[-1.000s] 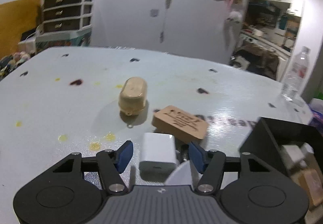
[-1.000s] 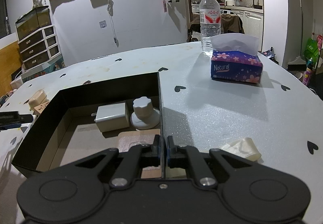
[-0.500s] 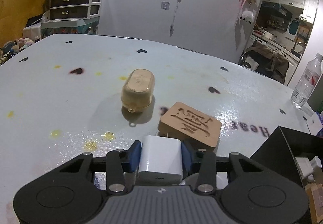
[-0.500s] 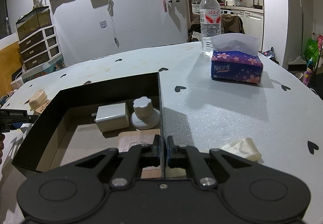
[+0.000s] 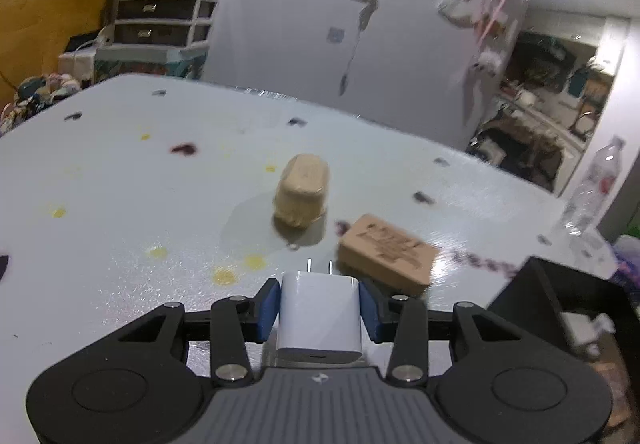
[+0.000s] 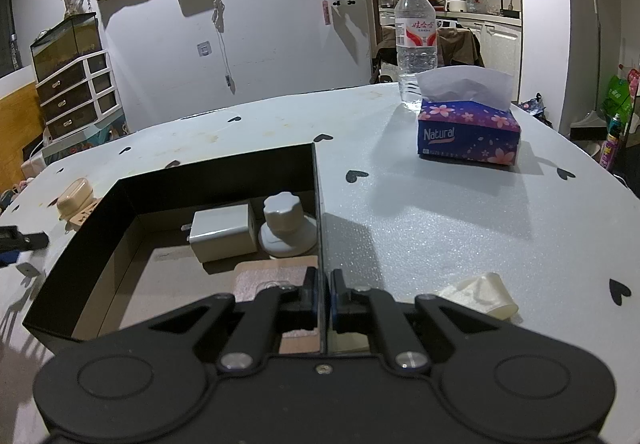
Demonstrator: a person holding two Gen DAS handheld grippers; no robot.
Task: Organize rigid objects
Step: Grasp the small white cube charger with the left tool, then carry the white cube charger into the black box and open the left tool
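Gripping: left hand-held gripper [image 5: 319,304] had just closed on the white charger [image 5: 320,318]; both blue pads [image 5: 267,306] pressed its sides, prongs pointing away from the camera.
Right hand-held gripper [image 6: 323,294]: jaws fully closed on the thin right wall of the black box [image 6: 224,180], one pad on each side of the wall.
Charger position: between the left pads, above the desk [image 5: 120,204]; whether it touched the surface could not be told.
Just beyond the charger: carved wooden block [image 5: 386,254], lying flat on the desk, slightly to the right.
Further out: tan rounded case [image 5: 302,190], near the block but apart from it.
Box contents: second white charger [image 6: 222,232] beside a white knobbed piece [image 6: 286,230], both at the far end; a flat brown piece [image 6: 264,278] nearer the right gripper.
Right of box: crumpled pale scrap [image 6: 482,294] on the desk.
Far desk edge: tissue pack [image 6: 468,124], water bottle [image 6: 415,40] behind it.
Left view: blurred.
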